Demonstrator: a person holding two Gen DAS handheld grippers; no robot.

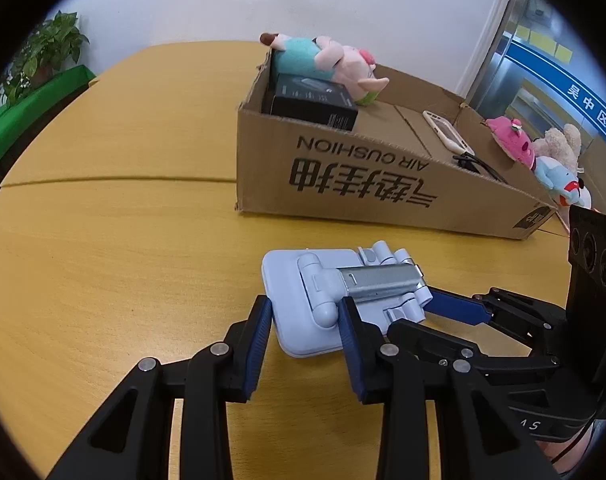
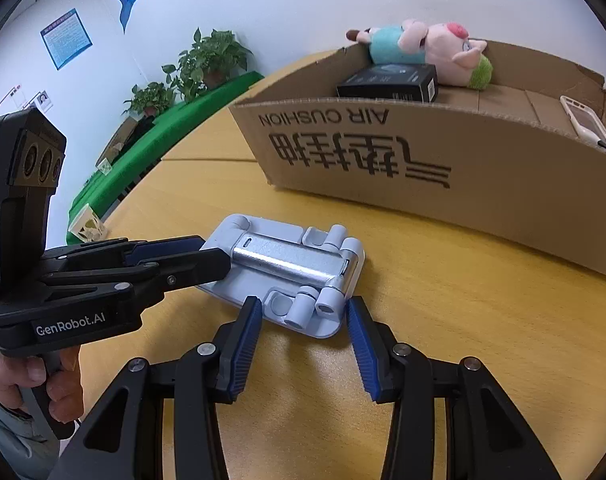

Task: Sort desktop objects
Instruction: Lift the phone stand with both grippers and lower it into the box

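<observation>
A pale blue folding phone stand [image 1: 335,296] with a silver metal arm lies flat on the yellow table; it also shows in the right wrist view [image 2: 291,276]. My left gripper [image 1: 305,316] is closed around the stand's left end, its blue pads touching both sides. My right gripper [image 2: 303,316] is open, with its jaws on either side of the stand's near end, pads a little apart from it. The right gripper also shows in the left wrist view [image 1: 459,308], and the left gripper in the right wrist view [image 2: 207,256].
A cardboard box [image 1: 383,184] marked AIR CUSHION stands behind the stand, holding a pig plush [image 1: 327,60], a black carton [image 1: 311,100] and a phone case [image 1: 447,130]. More plush toys [image 1: 543,160] lie beyond its right end. Potted plants [image 2: 207,60] stand on a green bench.
</observation>
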